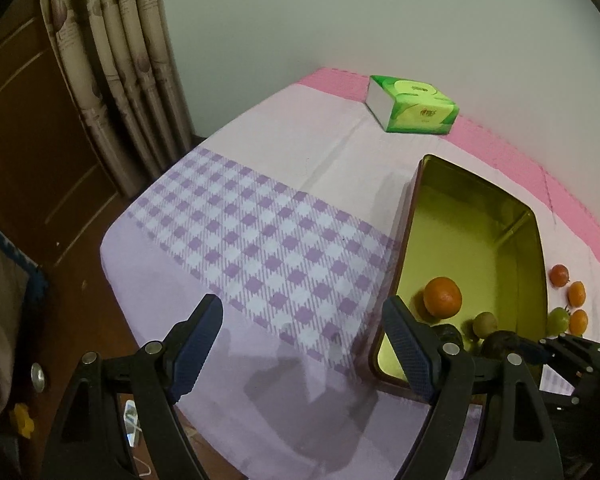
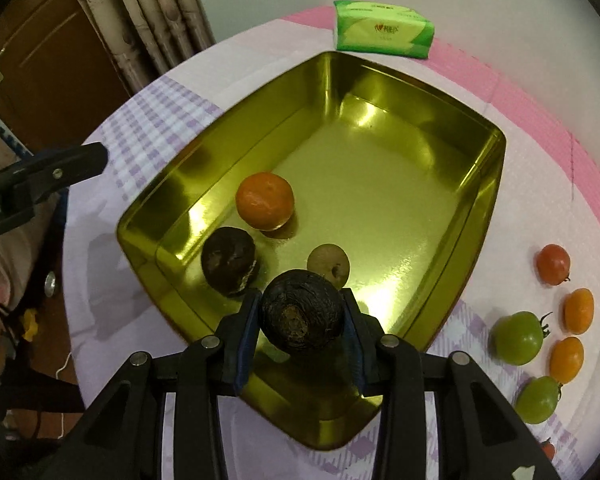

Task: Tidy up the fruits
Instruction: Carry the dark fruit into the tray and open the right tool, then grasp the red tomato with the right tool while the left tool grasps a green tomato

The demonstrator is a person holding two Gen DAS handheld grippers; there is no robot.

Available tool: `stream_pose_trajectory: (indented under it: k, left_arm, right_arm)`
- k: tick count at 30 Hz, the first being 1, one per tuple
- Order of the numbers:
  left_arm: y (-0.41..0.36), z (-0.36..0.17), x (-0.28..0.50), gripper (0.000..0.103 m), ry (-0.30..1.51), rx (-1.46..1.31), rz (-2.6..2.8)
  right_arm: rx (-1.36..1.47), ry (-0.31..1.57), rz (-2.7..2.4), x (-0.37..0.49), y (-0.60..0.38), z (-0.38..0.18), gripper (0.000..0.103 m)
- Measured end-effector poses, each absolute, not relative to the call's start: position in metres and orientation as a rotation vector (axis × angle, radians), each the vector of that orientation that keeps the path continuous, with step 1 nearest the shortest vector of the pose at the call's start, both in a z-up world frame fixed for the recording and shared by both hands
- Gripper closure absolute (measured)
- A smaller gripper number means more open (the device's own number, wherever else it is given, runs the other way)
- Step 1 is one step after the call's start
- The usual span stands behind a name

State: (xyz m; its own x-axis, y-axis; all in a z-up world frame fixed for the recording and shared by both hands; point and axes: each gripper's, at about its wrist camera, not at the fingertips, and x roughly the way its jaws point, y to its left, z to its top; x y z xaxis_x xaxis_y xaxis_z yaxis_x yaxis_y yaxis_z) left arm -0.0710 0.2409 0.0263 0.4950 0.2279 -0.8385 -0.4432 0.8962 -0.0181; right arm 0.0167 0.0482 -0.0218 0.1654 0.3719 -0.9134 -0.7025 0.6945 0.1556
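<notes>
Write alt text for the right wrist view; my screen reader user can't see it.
The right gripper holds a dark round fruit over a gold tin containing an orange, another dark fruit and a small brown fruit. Small tomatoes wait beside it.

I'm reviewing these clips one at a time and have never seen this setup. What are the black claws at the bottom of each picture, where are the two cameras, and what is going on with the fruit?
The claws are two-finger grippers that a person holds, one per hand; each carries a fisheye camera looking along its fingers. One picture is from the left gripper, open over a checked tablecloth with nothing between its fingers. The other is from the right gripper, shut on a dark round fruit above a gold tin. In the tin lie a mandarin, another dark fruit and a small brownish fruit. Beside it, cherry tomatoes wait: red, orange and green. A green tissue pack lies behind.
</notes>
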Motion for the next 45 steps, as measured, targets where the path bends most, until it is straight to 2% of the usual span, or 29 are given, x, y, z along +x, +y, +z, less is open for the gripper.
stream_pose_trajectory:
  k: [8, 15, 21, 28, 36, 45]
  left_arm:
    - [0.236, 0.024, -0.07, 0.021, 0.984, -0.227, 0.385]
    - [0.234, 0.02, -0.067, 0.021, 1.015, -0.221, 0.383]
    - [0.236, 0.019, -0.067, 0.021, 1.015, -0.225, 0.393]
    - [0.231, 0.026, -0.07, 0.021, 0.998, -0.217, 0.39]
    - [0.173, 0.038, -0.059, 0.021, 1.017, -0.097, 0.218]
    - [0.084, 0.042, -0.036, 0.021, 1.071, -0.03, -0.028]
  right_arm:
    - [-0.306, 1.153, 0.774, 0.018, 0.046, -0.021, 0.065]
    - [-0.211, 1.083, 0.765, 0.012, 0.011, 0.007, 0.059]
    - [-0.146, 1.021, 0.643, 0.009, -0.062, 0.028, 0.058]
    - [-0.086, 1.066, 0.371, 0.01, -0.178, 0.009, 0.058]
    - [-0.024, 1.158, 0.295, 0.007, -0.237, -0.033, 0.058]
    - [-0.053, 1.155, 0.35, 0.017, -0.199, -0.047, 0.058]
